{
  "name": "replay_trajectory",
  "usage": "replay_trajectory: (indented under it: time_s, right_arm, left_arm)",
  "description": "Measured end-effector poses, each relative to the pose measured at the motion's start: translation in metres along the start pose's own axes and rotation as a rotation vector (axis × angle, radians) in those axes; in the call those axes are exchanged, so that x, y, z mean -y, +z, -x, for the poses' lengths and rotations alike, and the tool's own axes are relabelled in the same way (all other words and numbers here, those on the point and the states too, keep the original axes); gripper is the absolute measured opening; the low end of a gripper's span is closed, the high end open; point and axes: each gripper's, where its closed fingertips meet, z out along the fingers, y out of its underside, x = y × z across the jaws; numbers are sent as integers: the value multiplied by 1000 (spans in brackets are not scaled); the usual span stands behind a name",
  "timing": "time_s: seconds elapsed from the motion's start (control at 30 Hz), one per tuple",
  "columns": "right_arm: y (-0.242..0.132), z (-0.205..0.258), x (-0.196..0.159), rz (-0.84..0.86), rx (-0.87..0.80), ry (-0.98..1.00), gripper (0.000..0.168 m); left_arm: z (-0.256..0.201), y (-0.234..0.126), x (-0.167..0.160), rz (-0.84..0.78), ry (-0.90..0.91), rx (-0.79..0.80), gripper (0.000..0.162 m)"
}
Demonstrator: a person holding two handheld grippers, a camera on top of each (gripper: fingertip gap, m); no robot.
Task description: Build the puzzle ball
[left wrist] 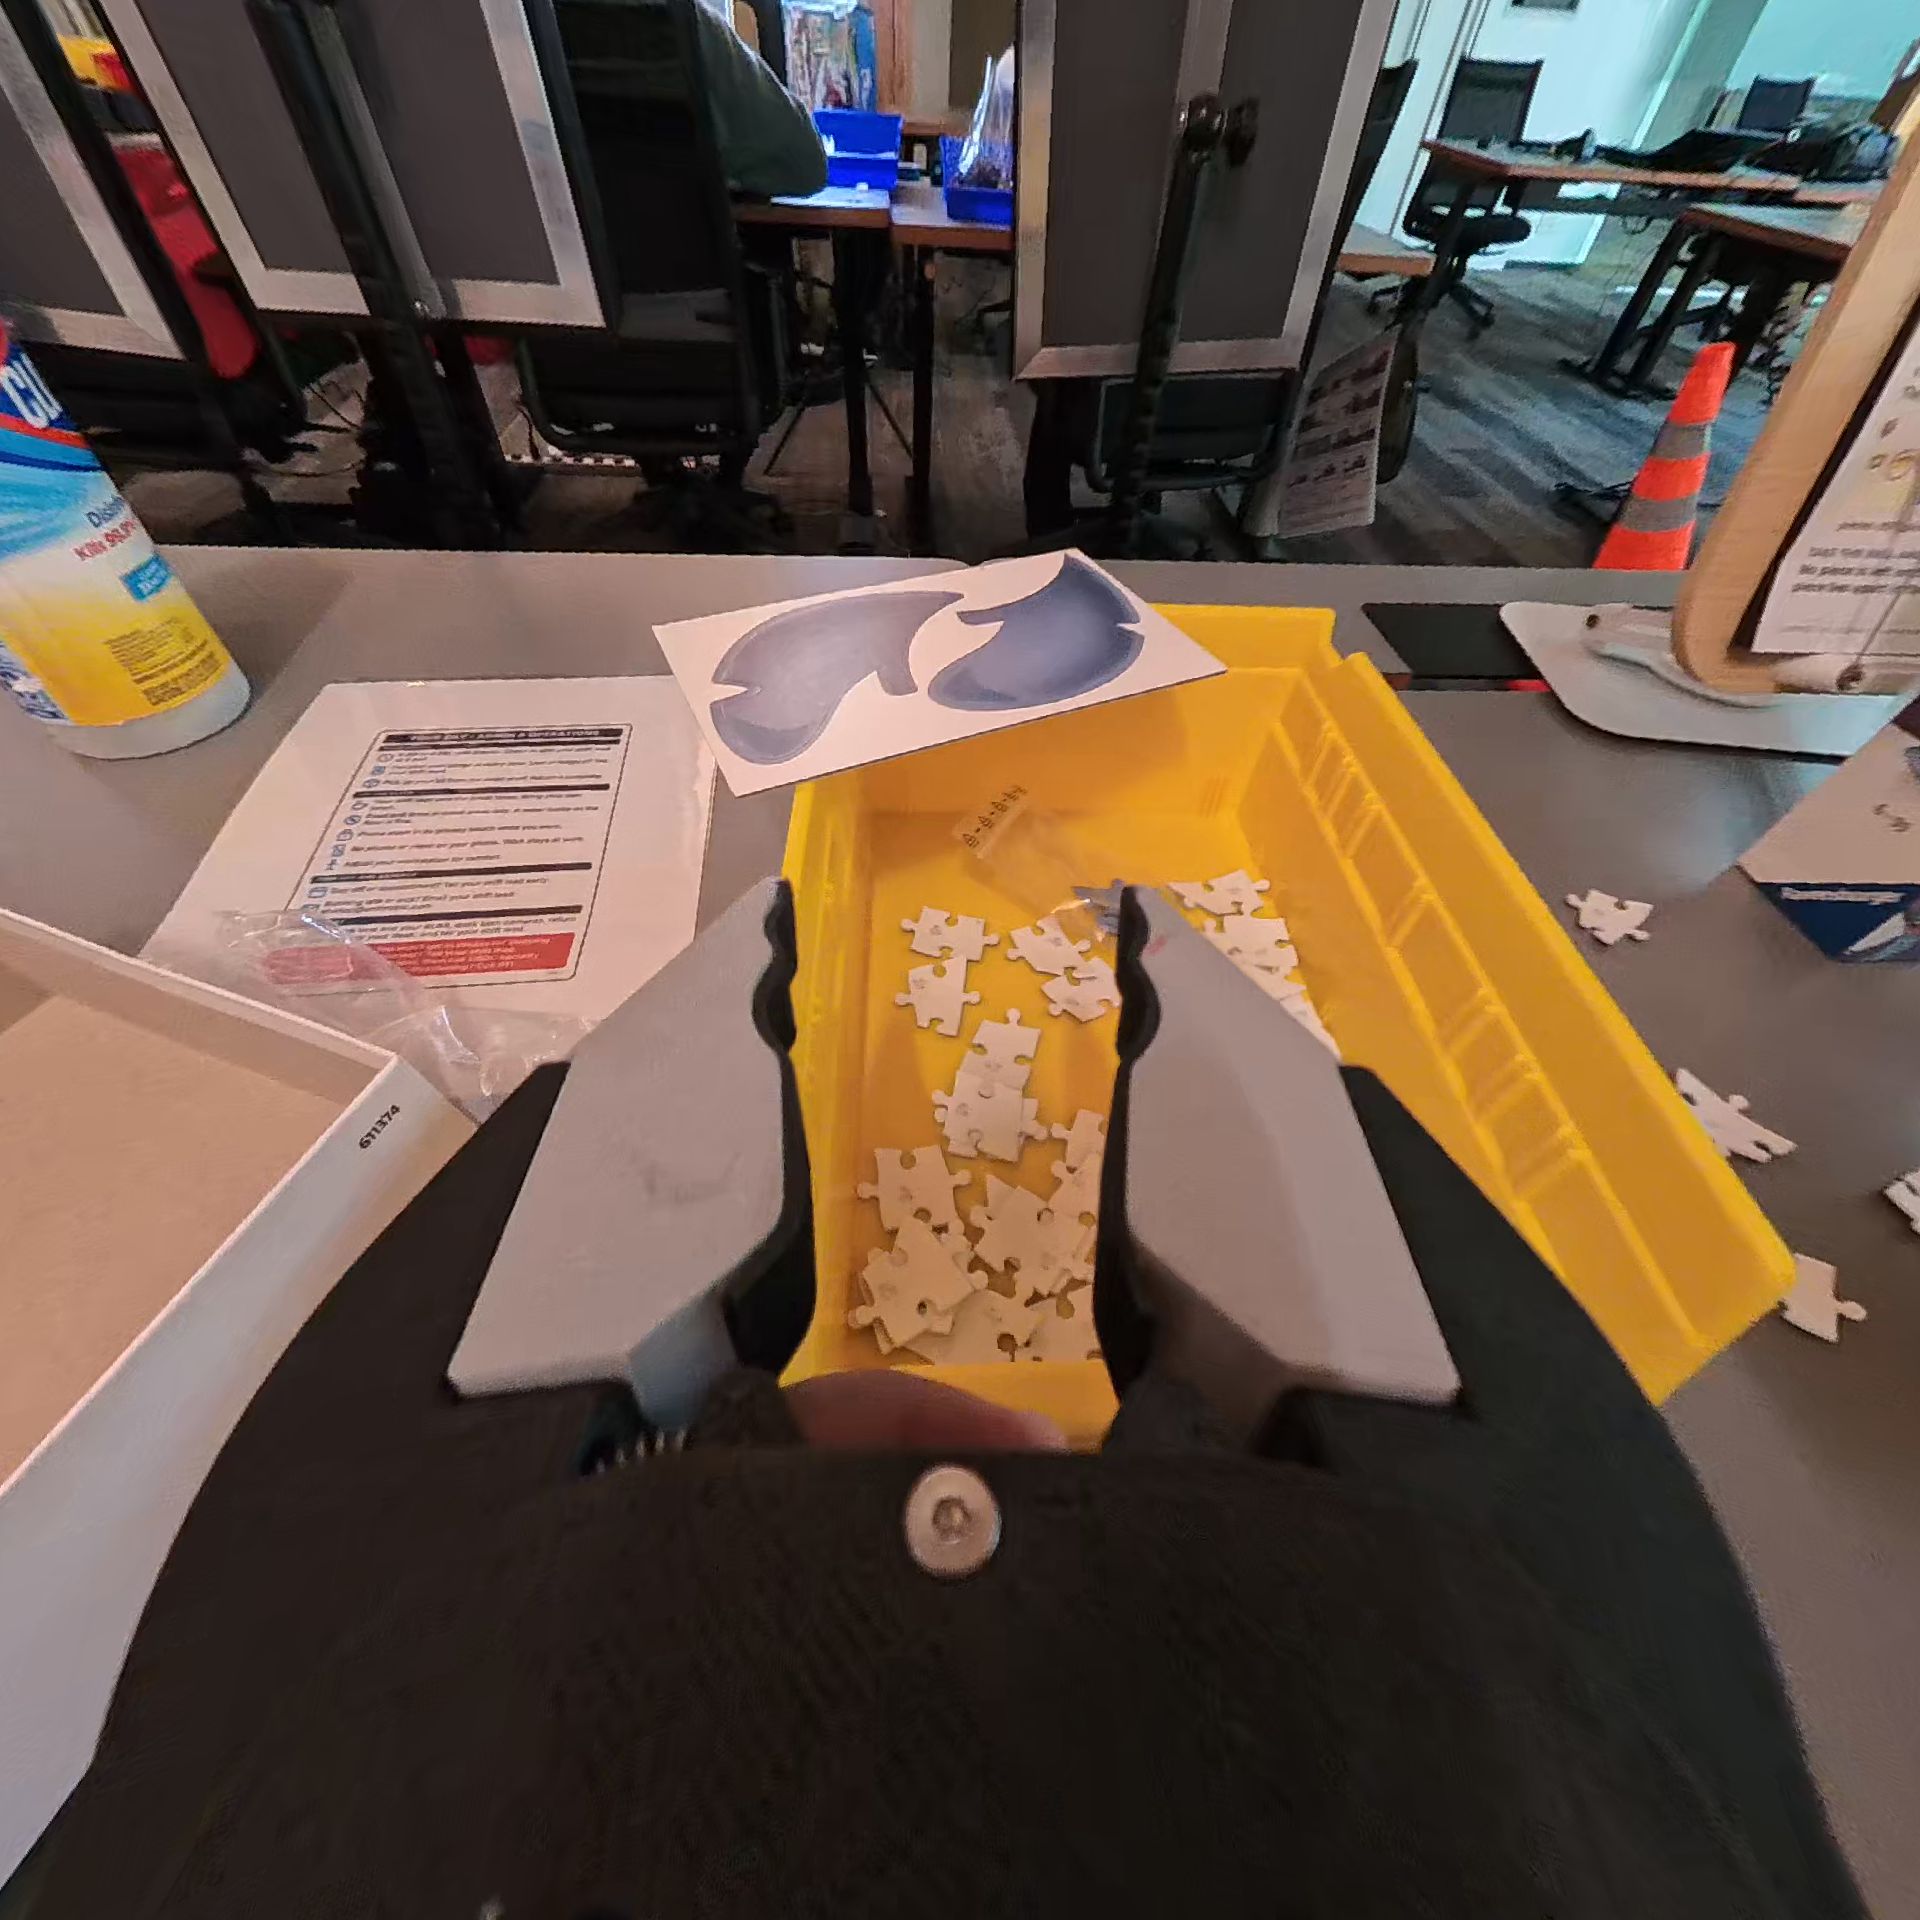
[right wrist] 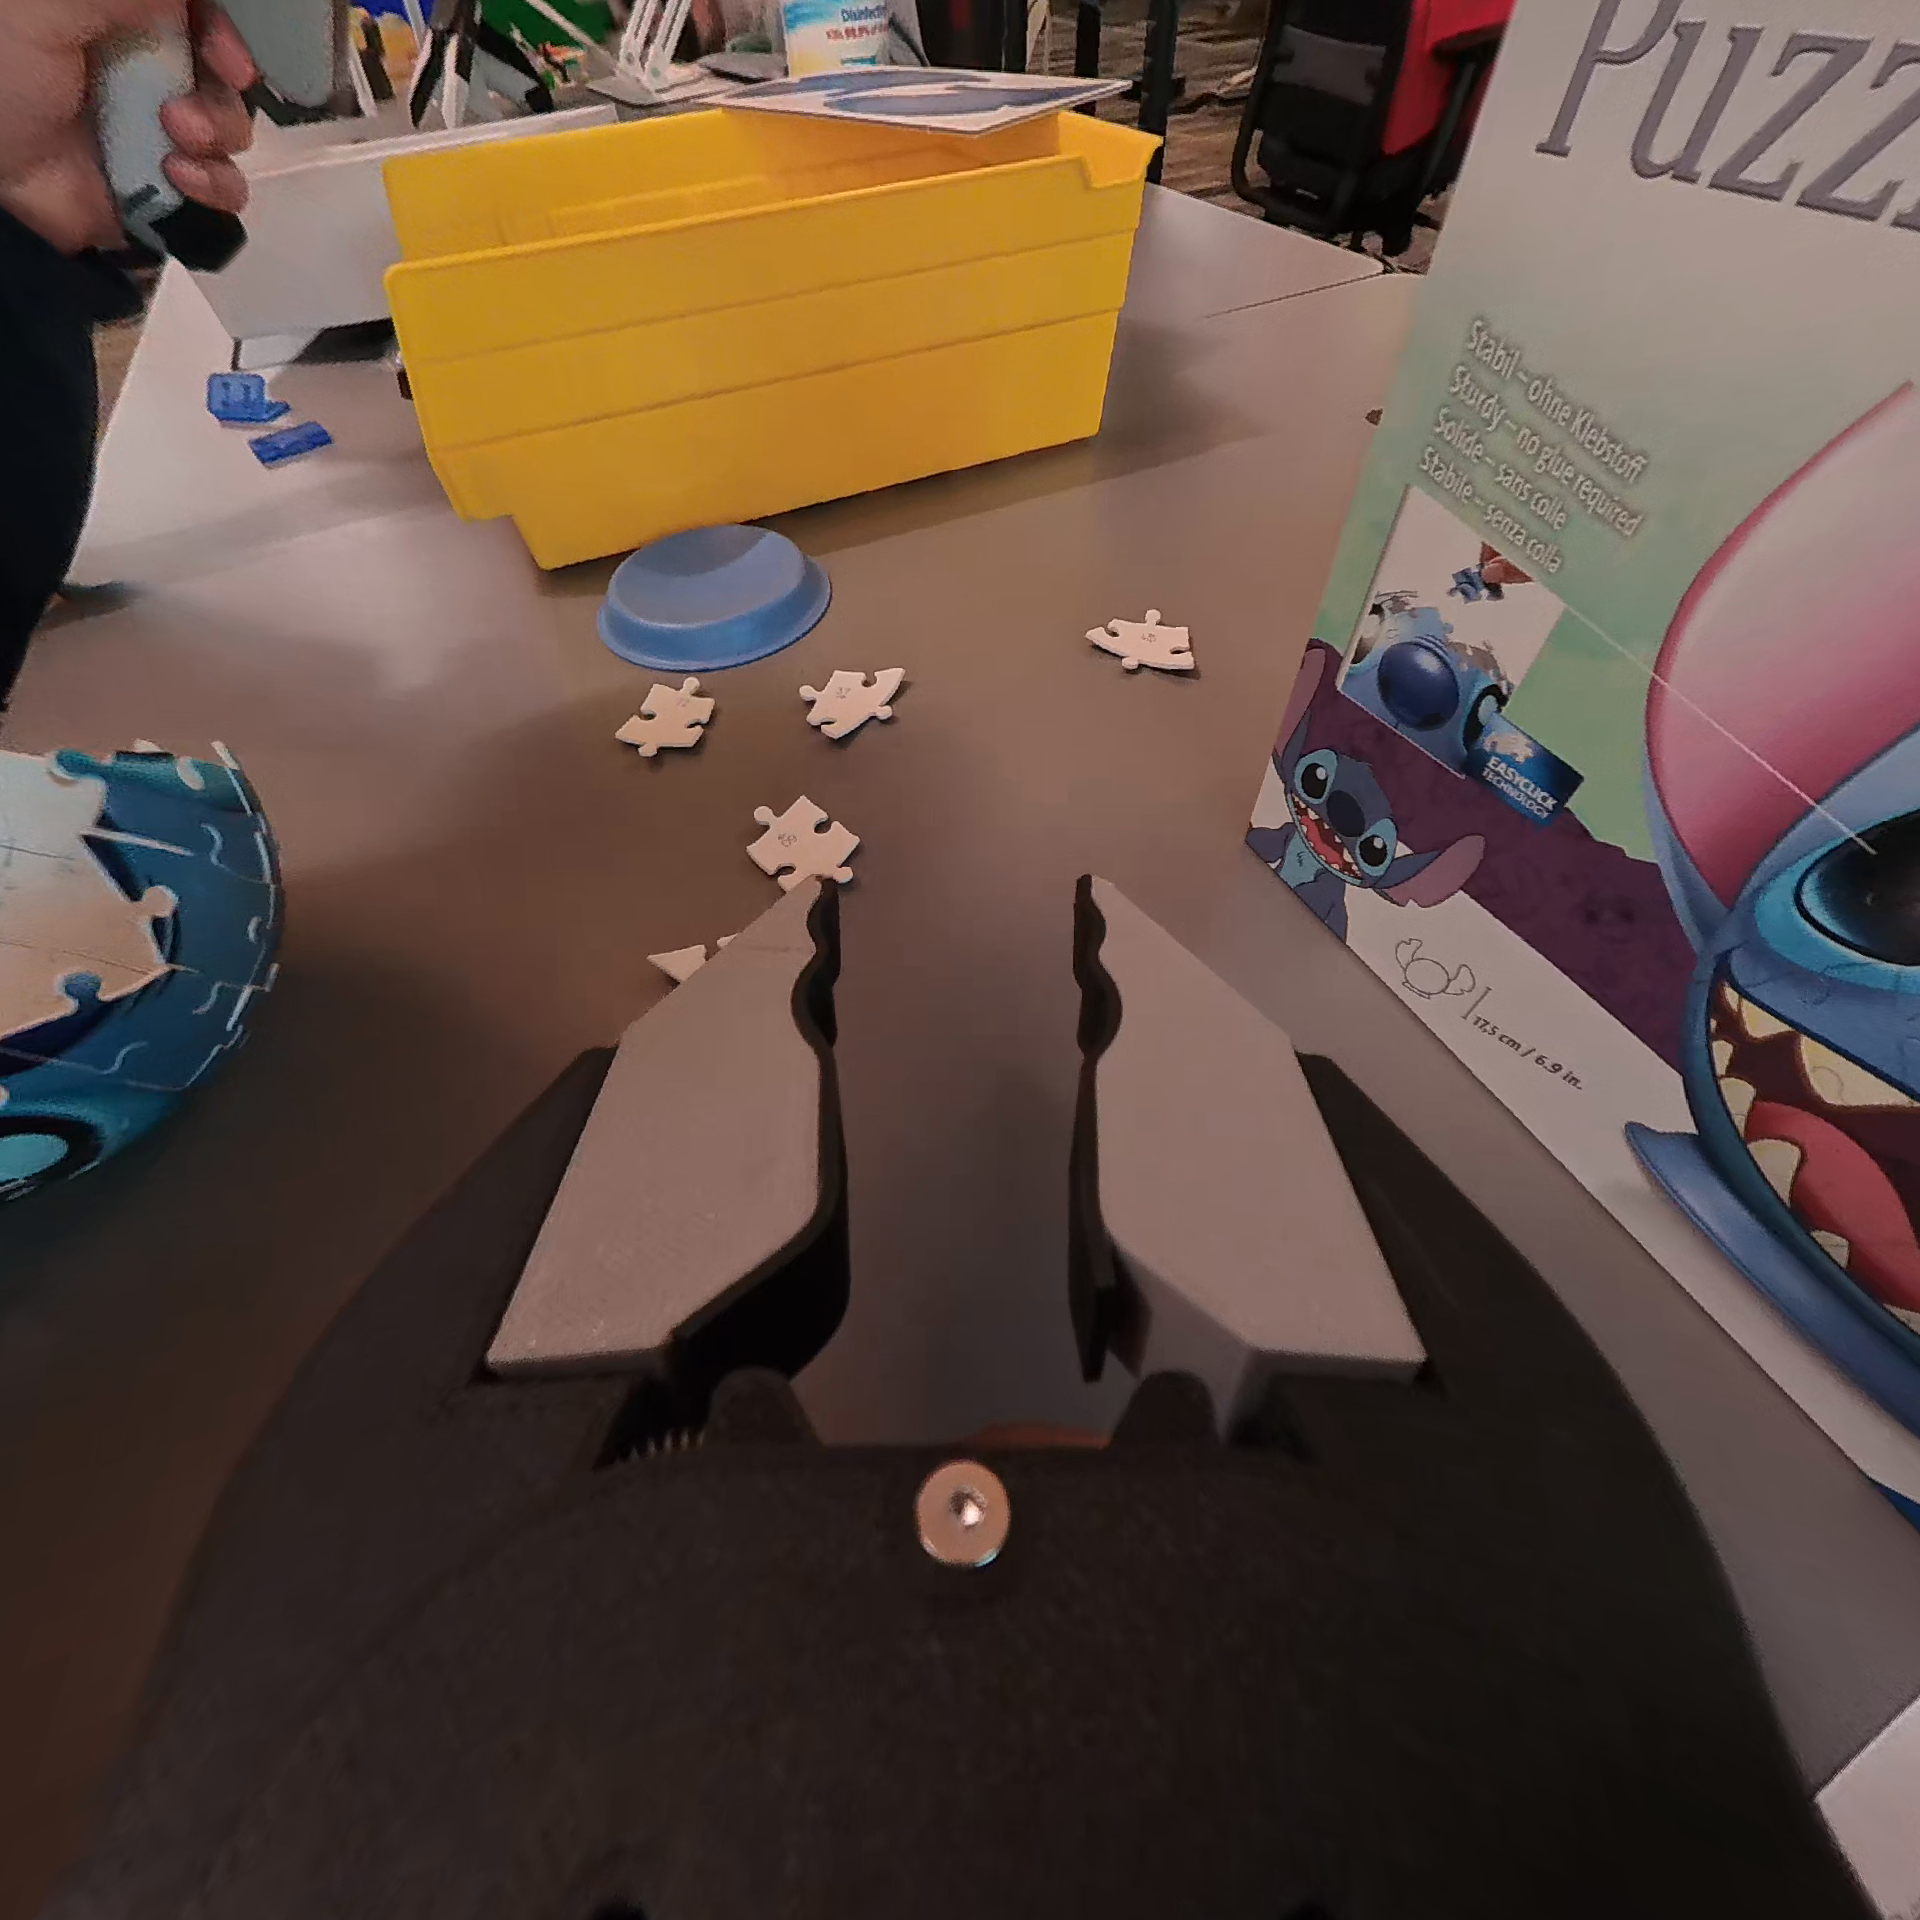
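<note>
My left gripper (left wrist: 951, 904) is open and empty, held above the yellow bin (left wrist: 1538, 1060), which holds several pale puzzle pieces (left wrist: 987, 1101) lying face down. My right gripper (right wrist: 951, 899) is open and empty, low over the grey table. Loose pale pieces lie just ahead of it, the nearest one (right wrist: 802, 842) by its left fingertip (right wrist: 821, 904). A partly built blue puzzle ball (right wrist: 125, 935) sits at the left edge of the right wrist view. A blue round stand (right wrist: 715, 597) sits in front of the bin (right wrist: 748, 343).
A card with blue ear shapes (left wrist: 925, 655) rests on the bin's far rim. A white box lid (left wrist: 156, 1174), a printed sheet (left wrist: 468, 842), a wipes canister (left wrist: 94, 582) and plastic wrap lie left. The puzzle box (right wrist: 1662, 582) stands right. Loose pieces (left wrist: 1608, 914) lie right of the bin. The tips of one gripper are about 45 cm away from the tips of the other.
</note>
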Motion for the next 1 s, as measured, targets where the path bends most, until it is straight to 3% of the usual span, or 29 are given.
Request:
replay_trajectory:
  time_s: [1.0]
  right_arm:
    - [6,5,-7,58,0,-58,41]
  left_arm:
    - [-4,17,-27,131,95,15,64]
